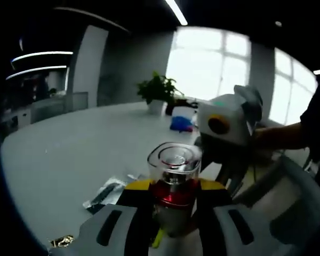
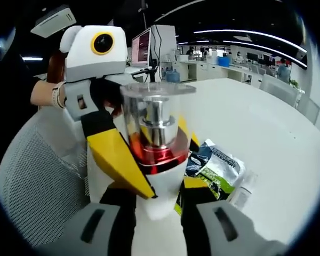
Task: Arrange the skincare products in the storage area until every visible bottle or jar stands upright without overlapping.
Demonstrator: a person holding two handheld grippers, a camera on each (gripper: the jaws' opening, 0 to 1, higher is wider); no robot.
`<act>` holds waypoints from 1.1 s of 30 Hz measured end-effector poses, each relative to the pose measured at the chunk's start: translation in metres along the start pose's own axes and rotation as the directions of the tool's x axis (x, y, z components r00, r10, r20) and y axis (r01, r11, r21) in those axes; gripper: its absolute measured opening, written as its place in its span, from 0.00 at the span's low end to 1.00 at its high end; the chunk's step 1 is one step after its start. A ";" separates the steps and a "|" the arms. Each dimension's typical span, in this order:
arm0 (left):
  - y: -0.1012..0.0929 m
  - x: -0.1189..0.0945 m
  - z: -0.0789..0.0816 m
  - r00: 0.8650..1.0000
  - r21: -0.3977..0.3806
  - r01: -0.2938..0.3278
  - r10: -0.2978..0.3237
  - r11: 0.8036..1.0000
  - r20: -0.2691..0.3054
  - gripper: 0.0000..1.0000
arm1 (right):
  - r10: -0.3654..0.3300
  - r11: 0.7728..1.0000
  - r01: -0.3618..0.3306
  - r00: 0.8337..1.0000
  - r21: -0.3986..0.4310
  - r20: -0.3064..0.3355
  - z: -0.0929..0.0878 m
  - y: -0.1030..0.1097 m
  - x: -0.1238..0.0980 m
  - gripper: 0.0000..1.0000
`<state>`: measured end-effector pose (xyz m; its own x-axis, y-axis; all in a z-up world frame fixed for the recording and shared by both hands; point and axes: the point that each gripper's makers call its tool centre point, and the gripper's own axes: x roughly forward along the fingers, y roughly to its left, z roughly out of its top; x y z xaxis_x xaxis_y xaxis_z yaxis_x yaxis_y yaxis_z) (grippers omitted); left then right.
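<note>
Between the jaws of both grippers, well above the table, a pump bottle (image 1: 174, 181) with a clear cap, a silver pump head and a red collar over a white body is held. In the left gripper view, the left gripper (image 1: 173, 224) is seen pinching the bottle at the collar and upper body, the yellow-tipped jaws pressed against its two sides. In the right gripper view, the same bottle (image 2: 156, 144) is seen tilted slightly, with the right gripper (image 2: 159, 213) closed on its white lower body, while the yellow jaws of the other gripper cross it from the left. The white housing of the right gripper (image 1: 226, 125) is met in the left gripper view just beyond the bottle, with a person's forearm (image 1: 280, 136) behind it.

On the white table (image 1: 69, 154), a green-and-black sachet (image 2: 216, 168) is seen lying flat just right of the bottle, and a small clear item beside it cannot be made out. A dark packet (image 1: 104, 194) lies on the table in the left gripper view. A grey mesh chair back (image 2: 37, 176) stands at the left of the right gripper view. Further off, a potted plant (image 1: 159, 90), a blue object (image 1: 180, 124), bright windows (image 1: 213, 58), a monitor (image 2: 141, 47) and rows of office desks (image 2: 224, 61) under ceiling strip lights are visible.
</note>
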<state>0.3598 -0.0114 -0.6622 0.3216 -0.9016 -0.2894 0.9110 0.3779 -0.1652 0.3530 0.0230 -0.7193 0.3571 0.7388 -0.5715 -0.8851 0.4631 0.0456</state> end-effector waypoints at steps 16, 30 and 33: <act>0.020 0.013 0.008 0.999 0.052 -0.043 0.042 0.998 0.014 0.26 | -0.025 0.998 0.025 1.000 -0.049 -0.005 0.003 -0.027 0.004 0.32; 0.003 0.021 0.006 1.000 0.113 -0.031 0.030 0.993 0.011 0.27 | -0.046 0.998 0.047 0.999 -0.047 0.023 -0.006 -0.022 -0.007 0.31; -0.003 0.022 0.004 1.000 0.127 -0.022 0.021 0.992 0.010 0.27 | -0.046 0.997 0.047 0.999 -0.058 0.027 -0.009 -0.018 -0.012 0.31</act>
<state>0.3649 -0.0336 -0.6639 0.3427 -0.8956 -0.2837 0.9293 0.3674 -0.0373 0.3614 0.0013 -0.7210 0.4052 0.7297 -0.5508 -0.8830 0.4685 -0.0289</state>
